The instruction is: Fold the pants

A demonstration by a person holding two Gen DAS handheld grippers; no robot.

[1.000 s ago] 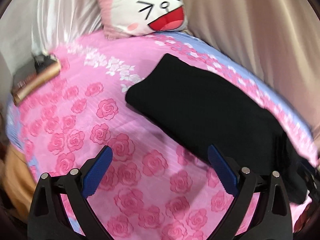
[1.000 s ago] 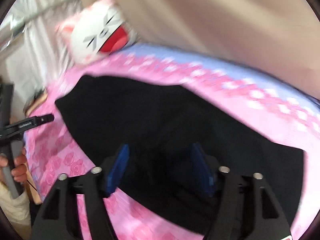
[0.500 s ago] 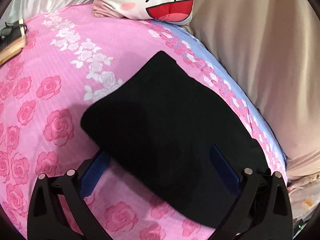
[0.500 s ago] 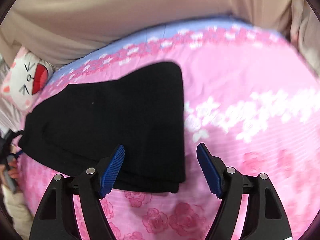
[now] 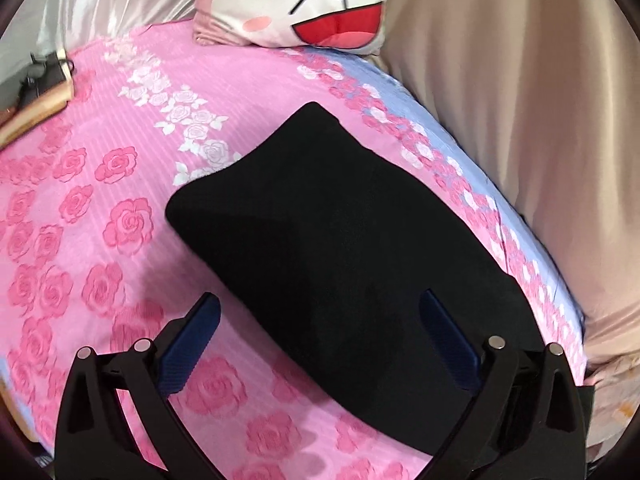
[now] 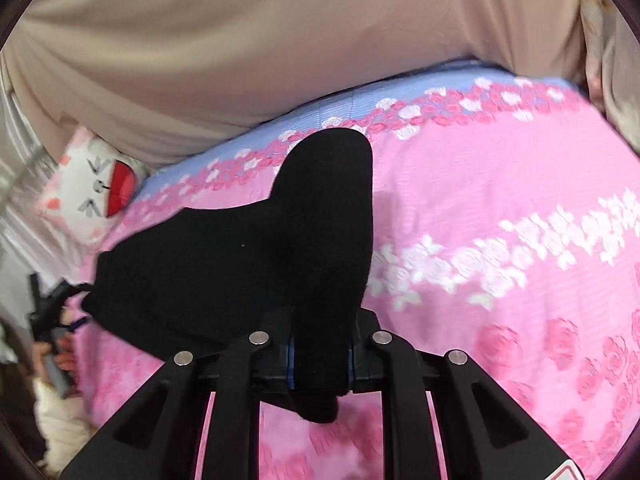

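On pink rose-print bedsheet [image 5: 120, 184], black knit pants [image 5: 340, 248] are laid, long axis left-right. Near end is clamped by right gripper [image 6: 320, 364]; left gripper [image 5: 320, 336] is held wide above the other end.

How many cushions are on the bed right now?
1: a cat-face cushion at the head of the pink rose bedsheet, beyond the black pants; the right wrist view shows it too. More could lie outside both views.
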